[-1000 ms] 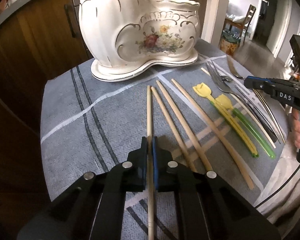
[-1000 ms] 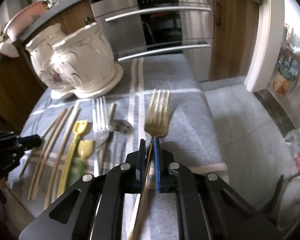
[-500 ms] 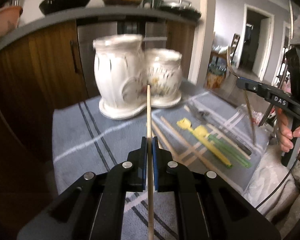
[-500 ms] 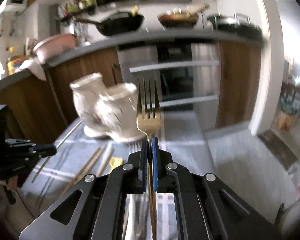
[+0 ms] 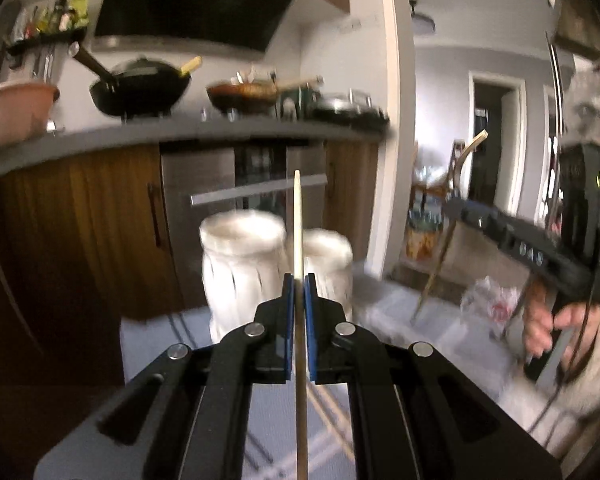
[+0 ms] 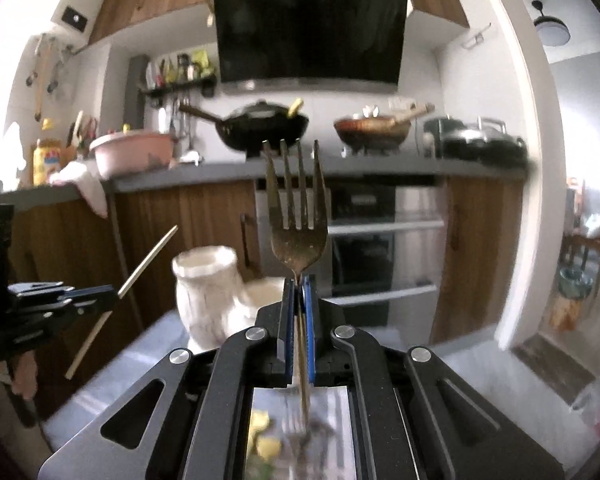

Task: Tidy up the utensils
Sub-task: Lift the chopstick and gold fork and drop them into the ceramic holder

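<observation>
Left wrist view: left gripper (image 5: 299, 280) clamps chopstick (image 5: 297, 224) upright; right gripper (image 6: 299, 280) clamps fork (image 6: 296, 216), tines up.

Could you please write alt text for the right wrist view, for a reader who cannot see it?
The right gripper is shut on a gold fork, tines up, in front of a kitchen counter. At left, the left gripper holds a tilted wooden chopstick; a white ceramic holder stands on the grey cloth below.

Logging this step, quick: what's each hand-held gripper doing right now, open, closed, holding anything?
Left hand-held gripper: closed on a wooden chopstick, lifted off the table.
Right hand-held gripper: closed on a gold fork, tines up.
</observation>
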Demonstrator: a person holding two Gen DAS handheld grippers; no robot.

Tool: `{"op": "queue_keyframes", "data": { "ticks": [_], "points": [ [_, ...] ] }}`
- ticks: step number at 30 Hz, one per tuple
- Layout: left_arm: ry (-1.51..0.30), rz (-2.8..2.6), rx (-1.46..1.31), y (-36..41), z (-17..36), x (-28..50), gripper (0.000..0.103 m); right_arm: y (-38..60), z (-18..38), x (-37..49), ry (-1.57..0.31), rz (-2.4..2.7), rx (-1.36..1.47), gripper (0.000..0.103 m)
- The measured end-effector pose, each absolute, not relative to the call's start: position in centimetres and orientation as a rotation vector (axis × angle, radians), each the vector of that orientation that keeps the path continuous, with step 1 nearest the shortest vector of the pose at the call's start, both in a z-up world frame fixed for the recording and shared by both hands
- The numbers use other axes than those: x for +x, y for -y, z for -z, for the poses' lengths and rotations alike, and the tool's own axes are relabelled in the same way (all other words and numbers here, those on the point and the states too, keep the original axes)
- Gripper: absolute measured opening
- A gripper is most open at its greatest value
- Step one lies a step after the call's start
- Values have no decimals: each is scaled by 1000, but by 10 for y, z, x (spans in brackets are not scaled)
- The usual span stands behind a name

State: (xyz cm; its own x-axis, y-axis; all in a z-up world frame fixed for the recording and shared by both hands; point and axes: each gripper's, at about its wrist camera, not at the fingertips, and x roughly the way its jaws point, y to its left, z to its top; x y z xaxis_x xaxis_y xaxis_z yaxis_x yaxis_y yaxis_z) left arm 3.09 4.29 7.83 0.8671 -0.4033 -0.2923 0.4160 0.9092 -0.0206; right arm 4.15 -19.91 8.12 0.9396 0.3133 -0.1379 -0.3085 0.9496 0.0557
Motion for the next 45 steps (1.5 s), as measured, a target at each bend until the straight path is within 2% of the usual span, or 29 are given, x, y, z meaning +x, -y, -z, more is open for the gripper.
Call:
{"op": "queue_keyframes", "data": {
  "ticks": [7, 15, 26, 36, 38, 39, 40, 42, 45],
  "points": [
    [-161, 404, -34, -39, -130, 93, 5, 187, -125, 85, -67, -359, 122, 6],
    [-129, 366, -148, -39, -144, 160, 5, 184, -128, 119, -40, -383, 211, 6],
    [-199, 307, -84, -29, -99, 189, 5, 188, -94, 158, -140, -391, 284, 6],
    [-252, 298, -122, -46, -68, 141, 7, 193, -58, 184, -318, -376, 323, 6],
    [-258, 285, -107, -45, -67, 136, 12, 189, -52, 187, -345, -371, 311, 6],
    [-261, 277, -105, -46, -67, 132, 25, 188, -50, 188, -353, -369, 304, 6],
    [-262, 263, -105, -46, -67, 130, 49, 187, -48, 189, -358, -365, 299, 7],
    [-255, 244, -110, -49, -68, 123, 72, 186, -47, 189, -365, -363, 299, 8],
    [-249, 212, -108, -51, -71, 116, 85, 185, -46, 191, -379, -361, 295, 11]
  ]
}}
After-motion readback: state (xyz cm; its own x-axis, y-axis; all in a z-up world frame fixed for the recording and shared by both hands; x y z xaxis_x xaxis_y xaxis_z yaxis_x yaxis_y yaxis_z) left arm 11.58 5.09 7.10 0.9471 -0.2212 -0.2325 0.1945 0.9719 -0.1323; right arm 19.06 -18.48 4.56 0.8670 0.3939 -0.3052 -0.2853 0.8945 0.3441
